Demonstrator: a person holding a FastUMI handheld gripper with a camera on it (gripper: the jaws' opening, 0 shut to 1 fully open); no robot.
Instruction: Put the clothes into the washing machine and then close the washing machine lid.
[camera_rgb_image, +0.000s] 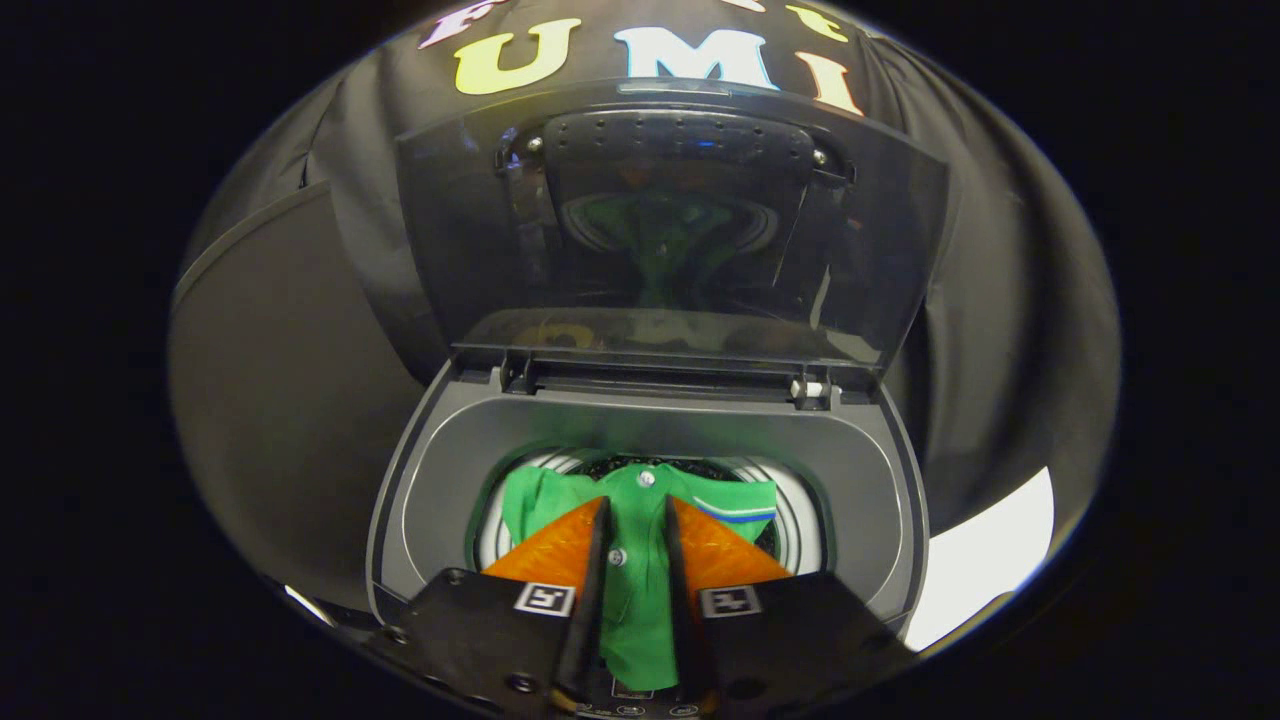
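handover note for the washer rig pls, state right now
Gripper: shut on the green shirt, both fingers pinching a fold of it.
Shirt hangs over the drum opening, its upper part already spread inside the washing machine.
Lid: upright, fully open.
Done: shirt brought to the drum.
Left: release the shirt into the drum, pull back, close the lid.

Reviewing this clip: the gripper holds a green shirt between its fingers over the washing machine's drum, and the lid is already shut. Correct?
Not quite. The lid is not shut: it stands raised behind the drum opening in the gripper view. The rest holds: the gripper has the green shirt between its fingers over the washing machine.
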